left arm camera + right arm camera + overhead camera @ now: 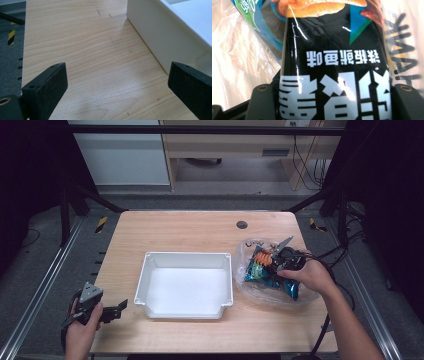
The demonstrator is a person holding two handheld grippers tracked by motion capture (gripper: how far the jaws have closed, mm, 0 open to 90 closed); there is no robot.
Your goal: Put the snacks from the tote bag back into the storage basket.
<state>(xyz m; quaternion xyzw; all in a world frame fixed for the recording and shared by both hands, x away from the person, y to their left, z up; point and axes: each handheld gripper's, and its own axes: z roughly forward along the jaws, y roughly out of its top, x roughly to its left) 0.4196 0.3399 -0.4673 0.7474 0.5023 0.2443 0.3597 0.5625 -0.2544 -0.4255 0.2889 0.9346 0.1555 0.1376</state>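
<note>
Clamping my right hand-held gripper [334, 100] on a black snack packet [332, 50] inside the clear plastic bag [250, 287] on the desk [200, 230], I judge it light, crinkly, slippery; left hand-held gripper [117, 85] stands apart.

You have a white rectangular plastic tray [150, 285] lying at the middle of the light wooden table [190, 227]. Beyond the tray, near the table's far edge, sits a small round dark grommet hole [242, 224]. To the tray's far left, off the table, a black-and-yellow striped marker [101, 223] lies on the grey floor [45, 250]. Well behind the tray stands pale wooden furniture [225, 147] with black cables [305, 167] hanging at its right.
</note>
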